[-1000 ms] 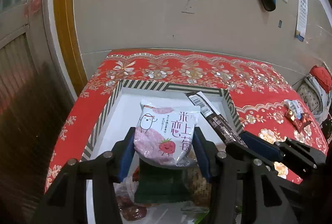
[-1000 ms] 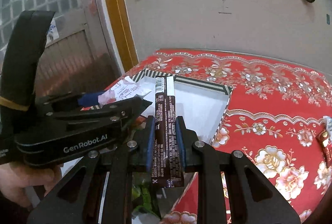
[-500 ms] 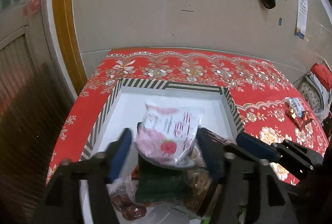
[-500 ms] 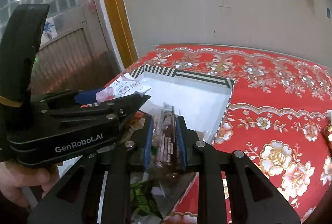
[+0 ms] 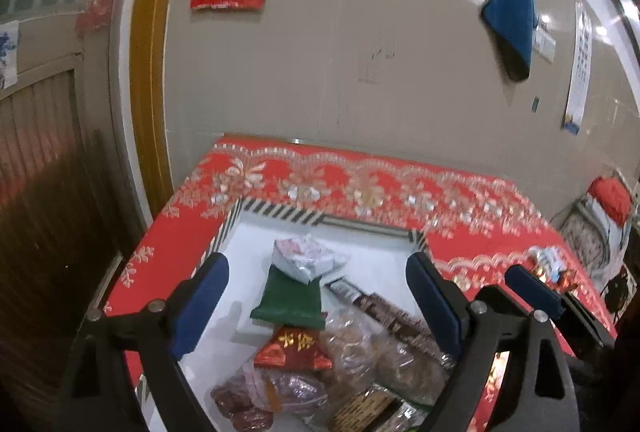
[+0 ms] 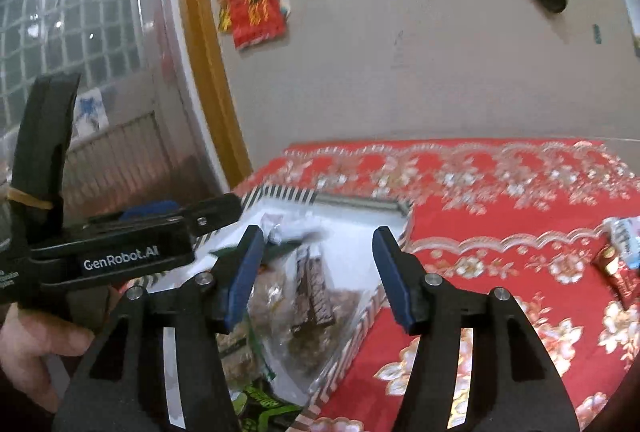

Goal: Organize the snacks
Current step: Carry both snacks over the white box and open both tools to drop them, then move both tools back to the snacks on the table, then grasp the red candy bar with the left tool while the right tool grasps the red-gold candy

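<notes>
Red tabletop, snacks piled in the striped box; left gripper and right gripper both opening, holding nothing.

One striped-rim box holds one white-pink packet, one green packet, one red sachet, one brown wafer bar and several clear bags of brown snacks; two loose snacks lie near the tablecloth's right edge
</notes>
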The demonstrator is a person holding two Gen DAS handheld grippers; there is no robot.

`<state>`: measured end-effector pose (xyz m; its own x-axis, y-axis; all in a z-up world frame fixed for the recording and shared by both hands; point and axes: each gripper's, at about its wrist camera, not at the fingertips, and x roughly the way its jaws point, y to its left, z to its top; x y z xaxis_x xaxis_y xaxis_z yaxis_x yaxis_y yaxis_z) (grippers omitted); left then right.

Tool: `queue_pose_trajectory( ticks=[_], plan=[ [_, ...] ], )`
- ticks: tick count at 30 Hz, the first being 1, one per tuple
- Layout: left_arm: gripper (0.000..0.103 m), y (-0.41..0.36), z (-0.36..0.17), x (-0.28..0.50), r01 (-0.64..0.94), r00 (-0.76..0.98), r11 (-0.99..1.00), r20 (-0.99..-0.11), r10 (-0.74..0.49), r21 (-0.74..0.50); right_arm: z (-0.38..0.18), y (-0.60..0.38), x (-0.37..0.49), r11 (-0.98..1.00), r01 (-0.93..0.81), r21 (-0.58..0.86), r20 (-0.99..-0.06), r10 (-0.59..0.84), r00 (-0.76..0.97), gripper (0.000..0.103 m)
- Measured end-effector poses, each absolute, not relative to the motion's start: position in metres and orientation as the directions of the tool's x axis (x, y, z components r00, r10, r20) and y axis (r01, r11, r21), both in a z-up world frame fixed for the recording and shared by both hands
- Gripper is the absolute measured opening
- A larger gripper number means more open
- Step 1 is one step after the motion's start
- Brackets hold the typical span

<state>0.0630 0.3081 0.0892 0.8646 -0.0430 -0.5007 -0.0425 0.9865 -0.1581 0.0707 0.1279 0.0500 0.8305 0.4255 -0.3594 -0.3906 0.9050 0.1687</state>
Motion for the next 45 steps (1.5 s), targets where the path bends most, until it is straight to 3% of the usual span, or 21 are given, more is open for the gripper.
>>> queue_pose_trajectory(
  ticks=[8, 11, 16, 20, 25, 30, 35, 43, 45],
  plan=[
    [0.092, 0.288, 0.089, 0.058, 0.036, 0.886, 0.985, -0.45, -0.109, -0.167, 0.063, 0.065, 0.072, 0.932, -0.306, 0.193, -0.342, 0.356, 0.87, 0.057],
    [0.092, 0.269, 0.093, 0.053, 0.093, 0.879, 0.976, -0.445, -0.173, -0.195, 0.065, 0.015, 0.067, 0.961, -0.231, 0.151, -0.335, 0.269, 0.903, 0.057],
    [0.097, 0.19, 0.1, 0.035, 0.261, 0.868, 0.956, -0.402, -0.293, -0.135, 0.049, -0.095, 0.061, 0.993, -0.043, 0.114, -0.372, 0.083, 0.925, 0.057],
    [0.098, 0.112, 0.085, 0.044, 0.358, 0.808, 0.93, -0.471, -0.354, -0.086, 0.03, -0.173, 0.063, 0.985, 0.084, 0.148, -0.45, -0.008, 0.893, 0.057],
    [0.098, 0.042, 0.059, 0.086, 0.39, 0.687, 0.918, -0.639, -0.346, -0.077, 0.021, -0.218, 0.076, 0.948, 0.107, 0.298, -0.49, 0.056, 0.87, 0.058],
    [0.098, -0.002, 0.037, 0.125, 0.373, 0.622, 0.924, -0.718, -0.314, -0.081, 0.019, -0.202, 0.097, 0.955, 0.034, 0.294, -0.523, 0.13, 0.842, 0.058],
    [0.098, -0.023, 0.016, 0.154, 0.34, 0.58, 0.935, -0.761, -0.29, -0.096, 0.01, -0.195, 0.115, 0.953, 0.05, 0.299, -0.579, 0.139, 0.803, 0.057],
    [0.098, -0.05, -0.006, 0.181, 0.313, 0.574, 0.95, -0.794, -0.202, -0.016, -0.003, -0.206, 0.134, 0.938, 0.083, 0.337, -0.644, 0.165, 0.747, 0.057],
    [0.093, -0.056, -0.006, 0.18, 0.322, 0.582, 0.947, -0.79, -0.191, 0.009, -0.005, -0.206, 0.137, 0.94, 0.068, 0.336, -0.656, 0.182, 0.732, 0.054]
  ],
)
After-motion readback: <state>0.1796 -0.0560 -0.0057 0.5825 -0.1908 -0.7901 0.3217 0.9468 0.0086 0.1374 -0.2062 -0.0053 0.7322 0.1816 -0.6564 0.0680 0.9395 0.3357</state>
